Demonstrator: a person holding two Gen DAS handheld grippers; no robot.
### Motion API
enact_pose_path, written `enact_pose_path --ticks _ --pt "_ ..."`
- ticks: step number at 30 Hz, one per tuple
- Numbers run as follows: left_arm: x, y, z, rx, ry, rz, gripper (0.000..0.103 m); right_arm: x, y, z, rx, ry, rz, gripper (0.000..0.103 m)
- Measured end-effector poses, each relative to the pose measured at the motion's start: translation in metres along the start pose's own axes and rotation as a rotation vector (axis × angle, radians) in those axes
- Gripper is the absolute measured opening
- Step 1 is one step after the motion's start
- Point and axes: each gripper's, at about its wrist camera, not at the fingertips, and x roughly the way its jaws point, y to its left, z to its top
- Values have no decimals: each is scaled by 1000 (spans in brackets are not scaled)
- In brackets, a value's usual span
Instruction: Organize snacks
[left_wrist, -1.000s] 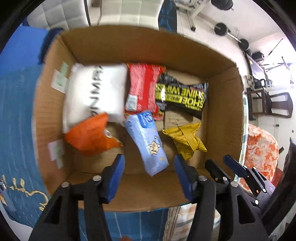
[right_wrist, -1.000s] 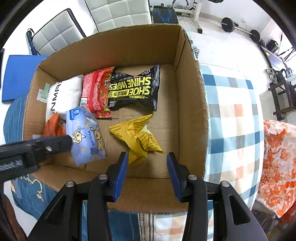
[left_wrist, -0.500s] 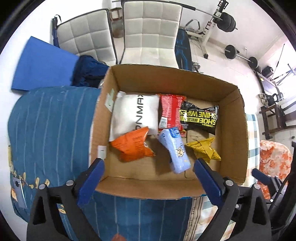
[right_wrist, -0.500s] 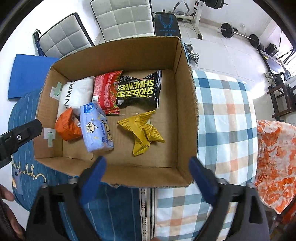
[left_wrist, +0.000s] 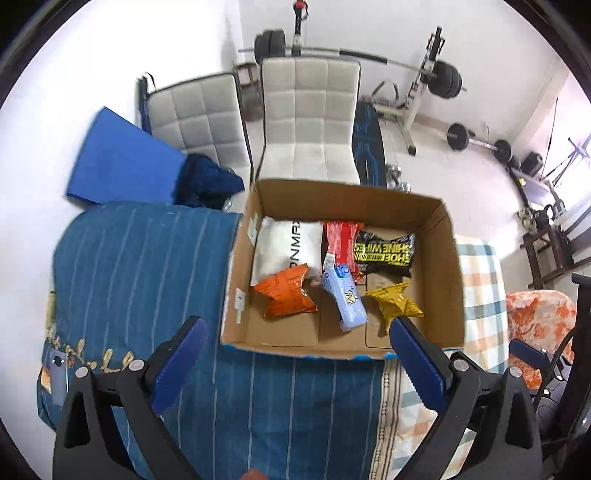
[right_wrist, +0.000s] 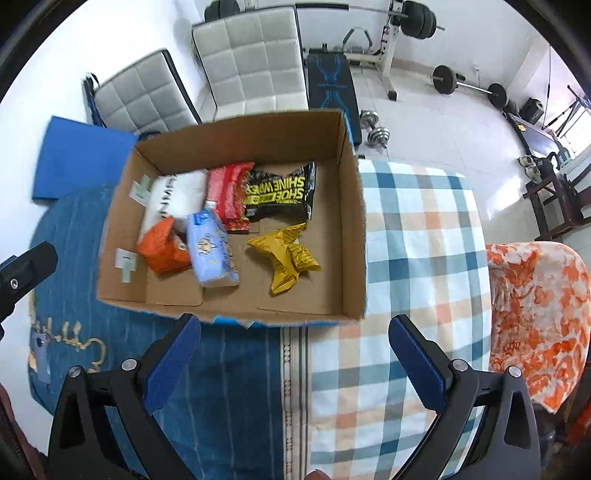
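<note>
An open cardboard box (left_wrist: 454, 266) stands on the cloth-covered table. Inside lie a white pack (left_wrist: 286, 245), a red pack (left_wrist: 340, 240), a black shoe-wipes pack (left_wrist: 384, 251), an orange bag (left_wrist: 286, 297), a light blue pack (left_wrist: 345, 299) and a yellow pack (left_wrist: 395, 301). My left gripper (left_wrist: 297, 326) hangs open above the box's near edge, holding nothing. Over the same near edge of the box (right_wrist: 352, 221), my right gripper (right_wrist: 294, 322) has its jaws opening wide with nothing between them. The yellow pack (right_wrist: 286, 256) lies loose below.
A blue striped cloth (left_wrist: 147, 266) covers the table's left, a checked cloth (right_wrist: 417, 236) its right. An orange floral cloth (right_wrist: 535, 306) lies further right. Two white padded chairs (left_wrist: 310, 122), a blue mat (left_wrist: 122, 162) and a weight bench with barbells (right_wrist: 332, 81) stand beyond the box.
Both grippers have risen and drawn back from inside the box, and their jaws have spread wide. The light blue and yellow packs stay lying in the box.
</note>
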Motion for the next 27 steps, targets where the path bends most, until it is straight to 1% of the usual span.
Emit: enact_pose_path --ticks 5,8,12,13,18,22,27 --pt "-50 2 -16 0 -72 13 101 -57 -4 -22 10 -67 19 103" --pt "-74 1 -26 11 -92 16 101 -93 -4 -36 -7 -111 20 103" --pt "-102 0 -40 12 -102 -6 101 -137 -2 -54 -27 -153 30 103" --pt "-110 -1 -45 8 -103 -5 101 -148 -2 -60 -29 -164 43 103" --pt "-141 -2 -62 -8 -117 -21 101 -187 -2 -80 -33 -200 67 103" --pt "-162 -2 -74 -14 -108 -39 101 -211 -4 -96 -32 -215 81 103" --pt "-184 -2 -85 -12 -128 -16 101 -234 -6 -111 -36 -233 90 103"
